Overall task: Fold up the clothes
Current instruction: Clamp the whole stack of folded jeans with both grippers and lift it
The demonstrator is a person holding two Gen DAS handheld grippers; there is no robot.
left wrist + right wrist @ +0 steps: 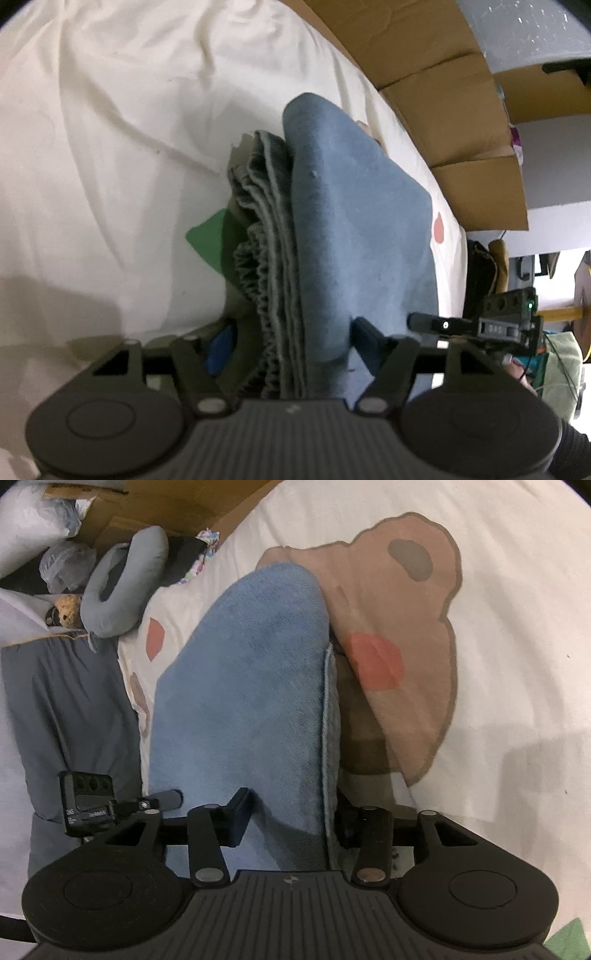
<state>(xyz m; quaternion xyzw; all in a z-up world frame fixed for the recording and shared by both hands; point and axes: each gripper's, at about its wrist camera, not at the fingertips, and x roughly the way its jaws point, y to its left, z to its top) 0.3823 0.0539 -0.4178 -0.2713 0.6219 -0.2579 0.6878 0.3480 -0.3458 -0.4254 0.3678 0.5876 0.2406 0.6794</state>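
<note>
Blue garment (354,236): draped folded over the grey stack (269,258), straddled at the near edge by both grippers.
Left gripper (291,343): grip cannot be told (pads hidden).
Right gripper (291,812): likewise unclear.

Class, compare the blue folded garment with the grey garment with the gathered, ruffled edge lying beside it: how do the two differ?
The blue garment is light blue and smooth; the grey garment is dark grey, with a gathered, ruffled edge. The blue one shows a broad flat face; the grey one shows mostly stacked folded edges. The blue one lies partly over the grey one. Both rest folded on the white bedsheet.
</note>
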